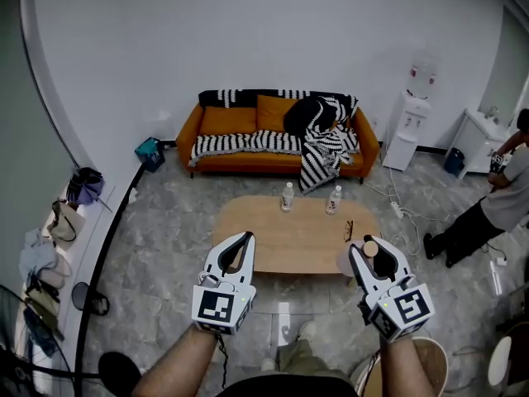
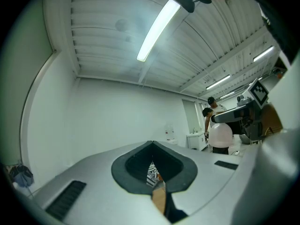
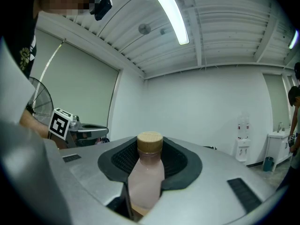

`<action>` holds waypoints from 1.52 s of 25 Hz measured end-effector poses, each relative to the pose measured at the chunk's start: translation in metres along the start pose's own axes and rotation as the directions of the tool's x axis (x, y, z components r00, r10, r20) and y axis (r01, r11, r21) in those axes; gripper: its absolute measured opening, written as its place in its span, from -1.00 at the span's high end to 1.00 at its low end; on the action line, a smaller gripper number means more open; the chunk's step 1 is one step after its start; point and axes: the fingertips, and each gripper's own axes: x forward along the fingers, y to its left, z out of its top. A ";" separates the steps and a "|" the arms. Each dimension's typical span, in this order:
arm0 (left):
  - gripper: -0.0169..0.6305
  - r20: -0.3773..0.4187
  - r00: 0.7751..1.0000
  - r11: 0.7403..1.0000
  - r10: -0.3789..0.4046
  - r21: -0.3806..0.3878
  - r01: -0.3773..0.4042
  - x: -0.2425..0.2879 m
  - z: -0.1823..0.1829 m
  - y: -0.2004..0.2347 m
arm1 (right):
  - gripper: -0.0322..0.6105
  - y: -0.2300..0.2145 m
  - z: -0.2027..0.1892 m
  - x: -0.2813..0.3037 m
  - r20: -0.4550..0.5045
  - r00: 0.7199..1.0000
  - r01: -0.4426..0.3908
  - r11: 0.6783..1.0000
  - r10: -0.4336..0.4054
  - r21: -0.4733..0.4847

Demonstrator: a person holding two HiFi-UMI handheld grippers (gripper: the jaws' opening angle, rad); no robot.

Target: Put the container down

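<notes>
The container is a pale pink bottle [image 3: 145, 177] with a round wooden cap [image 3: 150, 142]. My right gripper [image 3: 149, 159] is shut on its body, tilted up toward the ceiling. In the head view the bottle [image 1: 369, 250] shows in the right gripper [image 1: 370, 253], held in the air over the near right corner of the wooden coffee table [image 1: 289, 236]. My left gripper [image 1: 240, 243] is shut with nothing in it, held over the table's near left edge. In its own view the left gripper [image 2: 152, 148] leaves only a thin slit, and the pink bottle [image 2: 220, 135] appears off to the right.
Two clear bottles [image 1: 287, 197] [image 1: 334, 199] stand on the table's far side, and a pair of glasses [image 1: 349, 230] lies at its right. An orange sofa [image 1: 277, 132] with striped blankets sits behind. A water dispenser [image 1: 411, 122] and a person [image 1: 488, 209] are at the right.
</notes>
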 end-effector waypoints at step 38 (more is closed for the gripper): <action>0.91 -0.069 0.996 0.998 0.055 0.010 -0.054 0.168 -0.034 0.035 | 0.44 -0.115 -0.018 0.142 -0.011 0.998 -0.063 0.996 0.064 0.063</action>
